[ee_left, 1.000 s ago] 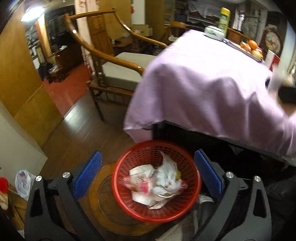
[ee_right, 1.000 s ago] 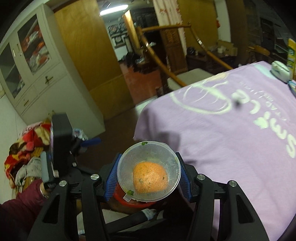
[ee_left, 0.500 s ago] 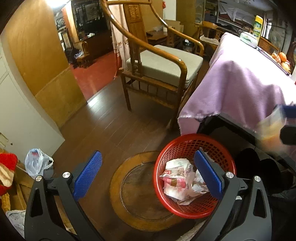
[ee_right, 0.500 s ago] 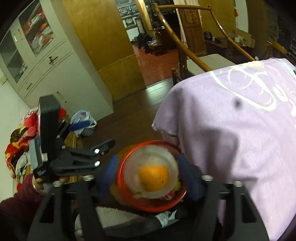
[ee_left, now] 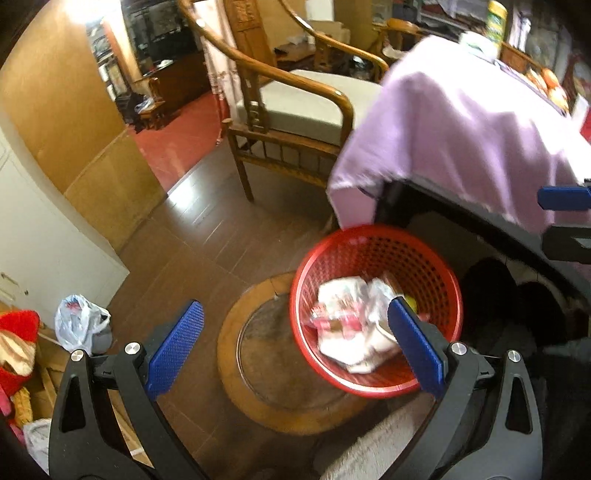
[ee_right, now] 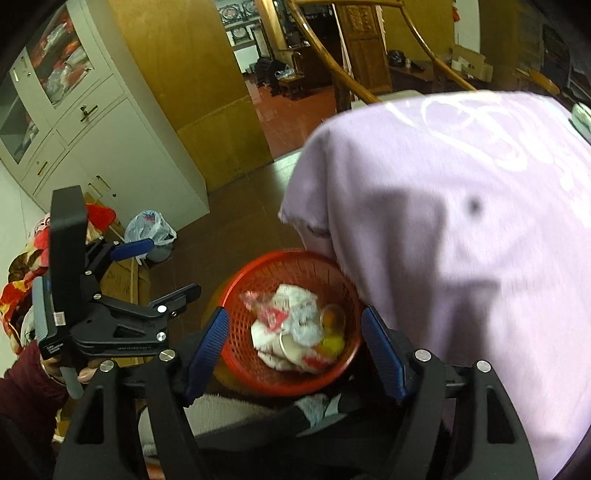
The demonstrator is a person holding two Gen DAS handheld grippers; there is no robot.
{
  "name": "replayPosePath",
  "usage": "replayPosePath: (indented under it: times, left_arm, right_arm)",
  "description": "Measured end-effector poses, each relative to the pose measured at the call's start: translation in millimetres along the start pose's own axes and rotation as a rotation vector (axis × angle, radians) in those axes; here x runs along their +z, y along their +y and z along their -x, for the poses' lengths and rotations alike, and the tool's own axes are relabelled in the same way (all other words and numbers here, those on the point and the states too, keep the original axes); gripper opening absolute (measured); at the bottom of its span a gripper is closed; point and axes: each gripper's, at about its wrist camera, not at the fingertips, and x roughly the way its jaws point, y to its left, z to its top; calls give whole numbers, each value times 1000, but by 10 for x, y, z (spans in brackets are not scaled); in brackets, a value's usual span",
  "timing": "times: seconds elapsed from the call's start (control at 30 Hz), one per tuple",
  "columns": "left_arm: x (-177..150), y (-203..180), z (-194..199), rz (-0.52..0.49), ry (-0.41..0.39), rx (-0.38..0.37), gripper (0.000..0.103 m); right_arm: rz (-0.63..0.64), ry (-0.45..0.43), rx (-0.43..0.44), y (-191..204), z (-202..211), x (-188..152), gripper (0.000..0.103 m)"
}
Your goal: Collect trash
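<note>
Hovering above the red mesh basket [ee_right: 291,325], the right gripper [ee_right: 295,350] has its blue pads [ee_right: 207,349] spread wide with nothing between them. Inside the basket lie crumpled white and pink wrappers [ee_right: 284,317], a clear plastic cup [ee_right: 332,317] with something orange in it, and a yellow scrap; any print on the wrappers is too blurred to read. The basket stands on the dark wood floor [ee_left: 192,236], partly on a round wooden board [ee_left: 266,354], with its far rim under the hanging edge of the purple cloth [ee_right: 461,221].

The left gripper [ee_left: 295,347] is likewise spread open and empty, off to the left of the basket, its right pad overlapping the basket's near side in the left wrist view. The cloth carries pale white printing, too smeared to make out. To the left a knotted plastic bag [ee_left: 79,321] sits on the floor by a white cabinet [ee_right: 110,140]. Beyond stand a wooden armchair [ee_left: 295,96] with a grey cushion and, far off on the cloth, a yellow-green canister [ee_left: 496,16] whose label is unreadable.
</note>
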Motion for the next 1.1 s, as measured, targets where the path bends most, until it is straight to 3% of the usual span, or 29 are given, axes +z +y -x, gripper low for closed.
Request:
replayPosePath:
  times: [0.23,0.37,0.57,1.1]
  left_arm:
    - [-239,-296,171,-107,-24,53,96]
    - [-231,-318,190,-101,-40,32,96]
    - [-211,-349,218,-92,-51,14,96]
    - [-241,-374,114,-77,-7,-10,96]
  right_arm:
    - [-43,66,-23,11,-23,-337,84]
    - [-91,78,-39,-41,-14,-457,84]
    - [-52,76,-73,43,-1,-507,86]
    - [-22,109,-87,122,-55,-541,89]
